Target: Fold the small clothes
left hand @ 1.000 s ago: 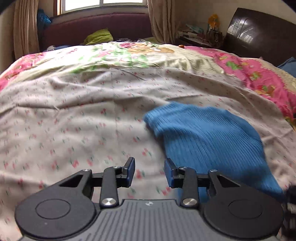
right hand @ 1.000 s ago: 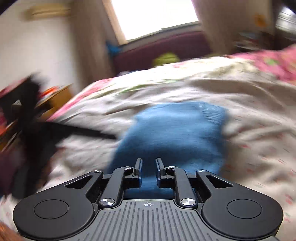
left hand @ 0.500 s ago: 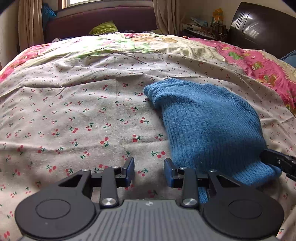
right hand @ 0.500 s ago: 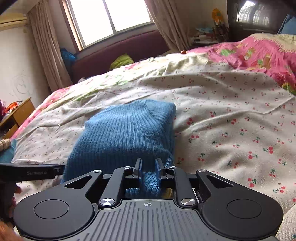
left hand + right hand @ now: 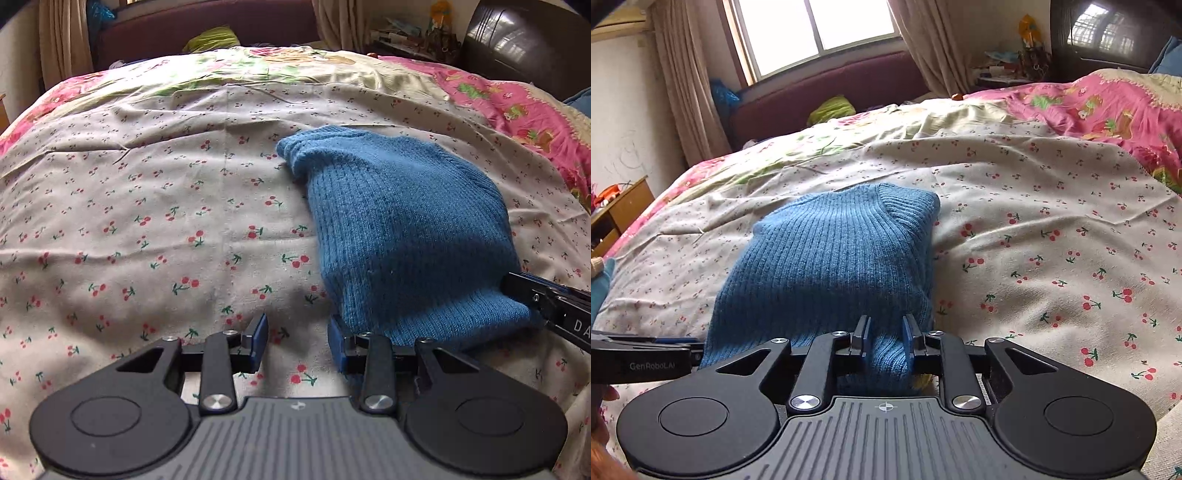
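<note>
Sweater [image 5: 831,258] beside left gripper [image 5: 694,352] printed "GenRoboLAI".

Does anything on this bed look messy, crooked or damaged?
Nothing looks damaged or spilled. The blue sweater lies folded but lopsided on the cherry-print sheet. Its near edge bunches up between the right gripper, whose jaws are opening. The left gripper is open over bare sheet beside it.

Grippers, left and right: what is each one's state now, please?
Left gripper: open, empty, beside the blue ribbed knit sweater on the cherry-print bed sheet.
Right gripper: jaws opening, the sweater's near edge still between the pads.
</note>
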The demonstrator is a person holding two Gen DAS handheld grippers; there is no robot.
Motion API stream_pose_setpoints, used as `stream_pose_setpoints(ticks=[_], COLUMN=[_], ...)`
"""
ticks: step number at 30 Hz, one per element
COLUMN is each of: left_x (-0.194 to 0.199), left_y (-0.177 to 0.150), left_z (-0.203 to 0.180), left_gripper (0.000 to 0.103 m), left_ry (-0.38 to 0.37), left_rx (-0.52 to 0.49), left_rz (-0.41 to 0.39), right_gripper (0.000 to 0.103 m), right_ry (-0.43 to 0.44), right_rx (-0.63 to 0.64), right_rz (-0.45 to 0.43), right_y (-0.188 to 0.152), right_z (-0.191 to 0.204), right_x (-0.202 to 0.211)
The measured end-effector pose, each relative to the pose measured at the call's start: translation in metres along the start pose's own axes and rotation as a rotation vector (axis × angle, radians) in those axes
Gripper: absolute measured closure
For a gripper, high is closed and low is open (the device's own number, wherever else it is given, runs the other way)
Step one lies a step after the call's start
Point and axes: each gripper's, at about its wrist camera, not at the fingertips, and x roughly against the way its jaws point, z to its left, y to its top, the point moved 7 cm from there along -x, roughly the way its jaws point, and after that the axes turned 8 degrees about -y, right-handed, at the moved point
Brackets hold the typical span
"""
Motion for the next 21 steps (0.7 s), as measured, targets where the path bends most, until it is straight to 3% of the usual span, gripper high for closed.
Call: stream_pose_setpoints(ticks=[21], left_x=[0.01], left_y=[0.004], left_z=[-0.01], left_gripper=[0.056], left_ry=[0.039], left_rx=[0.008], left_rz=[-0.013], right_gripper=[0.081], right_ry=[0.025], right_rx=[-0.019], right_rz=[-0.008], right_y=[0.002], right_z=[-0.005], right_x=[0.001])
